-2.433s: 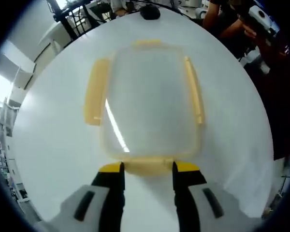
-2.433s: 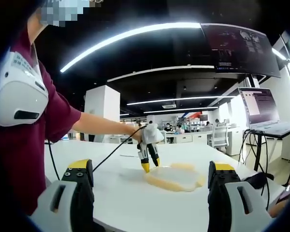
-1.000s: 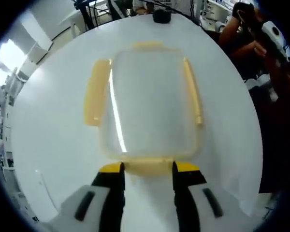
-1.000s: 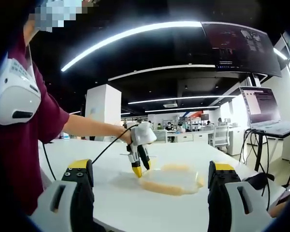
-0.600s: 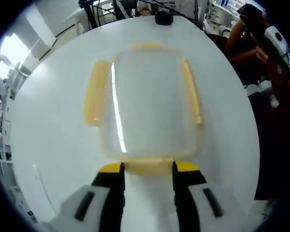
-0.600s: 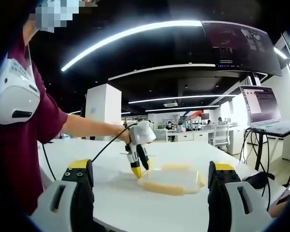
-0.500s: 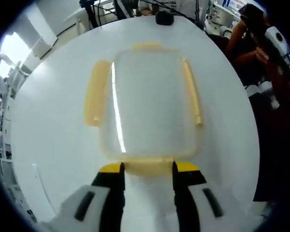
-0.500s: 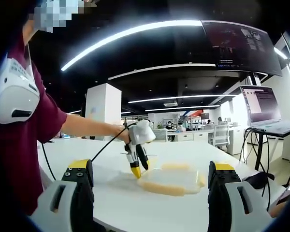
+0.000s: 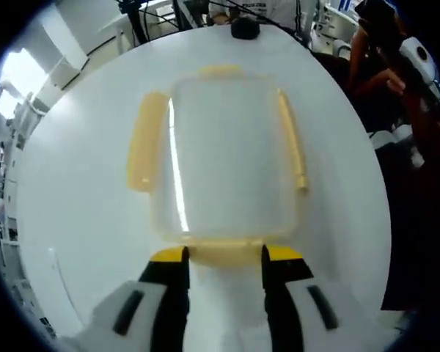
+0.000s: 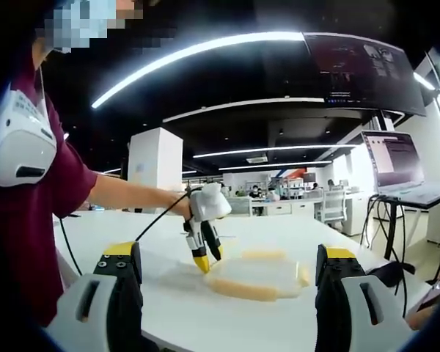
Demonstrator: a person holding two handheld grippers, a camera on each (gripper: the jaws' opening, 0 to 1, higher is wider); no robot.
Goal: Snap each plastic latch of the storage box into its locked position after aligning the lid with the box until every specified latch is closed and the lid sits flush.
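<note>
A clear storage box [image 9: 227, 154] with its lid on rests on the round white table [image 9: 73, 220]. It has yellow latches: the left latch [image 9: 145, 143] splays outward, the right latch [image 9: 293, 143] lies narrow against the side, and a far latch [image 9: 220, 71] sits at the top. My left gripper [image 9: 224, 257] is shut on the near latch [image 9: 226, 251], one jaw at each end. In the right gripper view the left gripper [image 10: 200, 260] points down at the box [image 10: 257, 279]. My right gripper [image 10: 229, 255] hangs open and apart from the box, holding nothing.
A black object [image 9: 244, 28] lies at the table's far edge, with a seated person [image 9: 396, 66] beyond the right rim. A person's maroon sleeve [image 10: 66, 183] and arm reach to the left gripper. A laptop [image 10: 396, 165] and a ceiling monitor [image 10: 363, 73] are at right.
In the right gripper view the box and the left gripper have slid a little left and nearer together. The box keeps its place between the left jaws. The right gripper stays open.
</note>
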